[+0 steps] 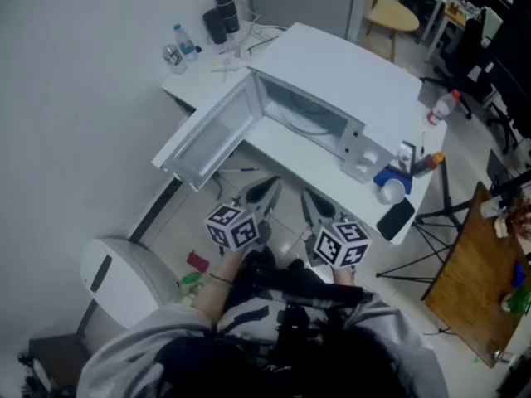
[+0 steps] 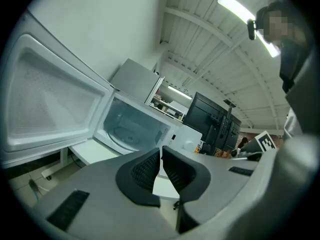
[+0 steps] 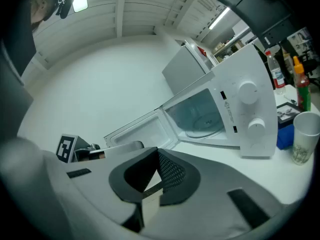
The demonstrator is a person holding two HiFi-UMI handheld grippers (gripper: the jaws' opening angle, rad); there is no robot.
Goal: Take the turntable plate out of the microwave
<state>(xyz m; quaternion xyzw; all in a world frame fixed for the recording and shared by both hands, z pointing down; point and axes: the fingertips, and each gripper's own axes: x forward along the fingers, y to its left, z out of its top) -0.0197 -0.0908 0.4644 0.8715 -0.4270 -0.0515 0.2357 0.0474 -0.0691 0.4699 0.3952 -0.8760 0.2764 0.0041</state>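
Observation:
A white microwave (image 1: 332, 81) stands on the white table with its door (image 1: 211, 135) swung wide to the left. Inside lies the clear glass turntable plate (image 2: 125, 134), round and flat on the cavity floor, also seen in the right gripper view as the plate (image 3: 207, 124). My left gripper (image 1: 267, 191) and right gripper (image 1: 309, 199) hover side by side in front of the table's near edge, short of the microwave. Both are shut with nothing between the jaws. The left gripper's tips (image 2: 161, 156) point at the cavity opening; the right gripper's tips (image 3: 156, 159) point toward the open door.
On the table right of the microwave stand a paper cup (image 3: 305, 139), a blue box (image 1: 390, 177), bottles (image 3: 302, 91) and a black phone (image 1: 396, 219). A water bottle (image 1: 184, 42) and black mug (image 1: 217, 25) sit at the back left. A white bin (image 1: 120, 276) stands on the floor.

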